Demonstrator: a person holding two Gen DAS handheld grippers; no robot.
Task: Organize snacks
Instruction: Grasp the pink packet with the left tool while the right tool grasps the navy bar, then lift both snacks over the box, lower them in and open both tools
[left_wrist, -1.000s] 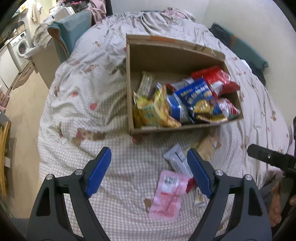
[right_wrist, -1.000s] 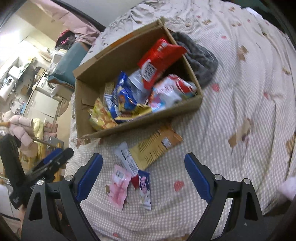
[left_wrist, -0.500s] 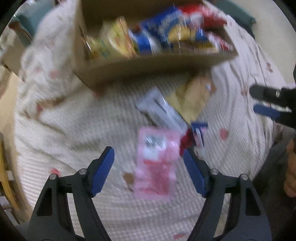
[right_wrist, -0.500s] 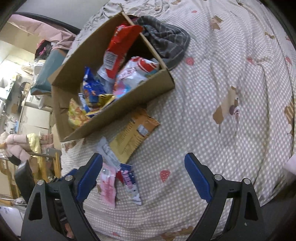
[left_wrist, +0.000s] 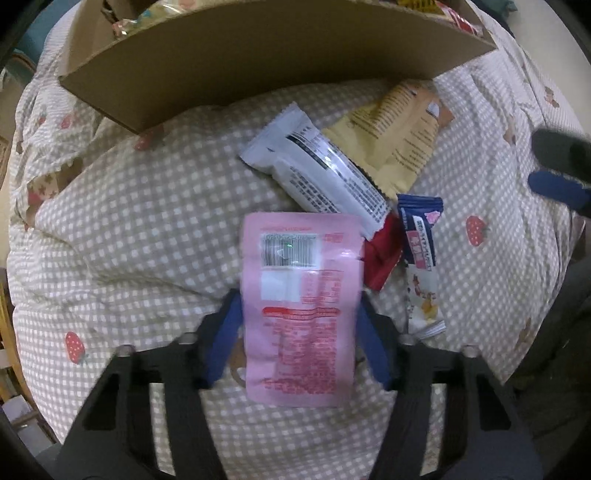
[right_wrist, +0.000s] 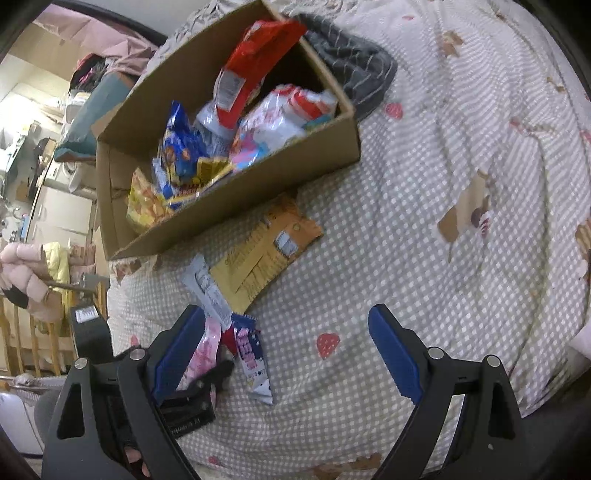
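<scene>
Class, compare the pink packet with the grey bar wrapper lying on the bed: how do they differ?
The pink packet is wide, flat and lies straight between the left tool's fingers; the grey wrapper is narrow, puffy, lies diagonally and sits clear of both tools. Its end overlaps the packet's corner. Both show their printed backs.

Bedspread (right_wrist: 461, 155) right of cardboard box (right_wrist: 258, 192) open; packets (right_wrist: 255, 258) (overlapping) crowd its front.

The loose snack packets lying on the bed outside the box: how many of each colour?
Pink packet: 1
White-grey packet: 1
Yellow-orange packet: 1
Red packet: 1
Navy-and-white packet: 1
Total: 5
</scene>
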